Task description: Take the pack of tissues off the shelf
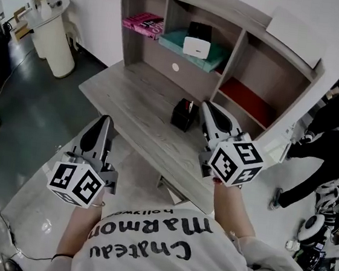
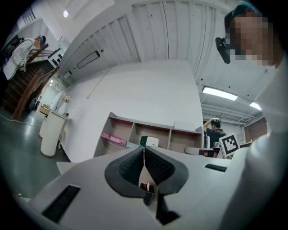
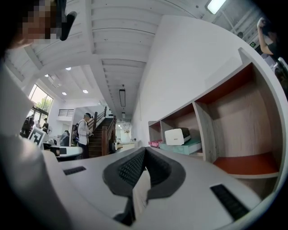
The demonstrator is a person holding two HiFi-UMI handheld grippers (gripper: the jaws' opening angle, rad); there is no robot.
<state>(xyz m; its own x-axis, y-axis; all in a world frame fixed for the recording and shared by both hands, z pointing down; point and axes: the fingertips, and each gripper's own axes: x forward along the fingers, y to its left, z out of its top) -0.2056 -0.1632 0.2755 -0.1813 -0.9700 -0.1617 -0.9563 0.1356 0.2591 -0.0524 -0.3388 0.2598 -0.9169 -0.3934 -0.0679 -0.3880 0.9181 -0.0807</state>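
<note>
The pack of tissues (image 1: pixel 197 44) is a white and black pack lying on a teal box (image 1: pixel 175 41) in the middle compartment of the grey wooden shelf (image 1: pixel 240 46). It also shows in the left gripper view (image 2: pixel 150 142) and the right gripper view (image 3: pixel 177 135). My left gripper (image 1: pixel 103 121) hangs short of the desk's near edge, jaws shut and empty (image 2: pixel 143 150). My right gripper (image 1: pixel 206 106) is over the desk beside a small black box, well short of the pack, jaws shut with nothing in them (image 3: pixel 145 150).
A small black box (image 1: pixel 184 114) stands on the grey desk (image 1: pixel 131 97). A pink book (image 1: pixel 144 23) lies in the left compartment, a red mat (image 1: pixel 249 101) in the right one. A white round bin (image 1: pixel 53 36) stands far left. A person (image 1: pixel 333 138) is at the right.
</note>
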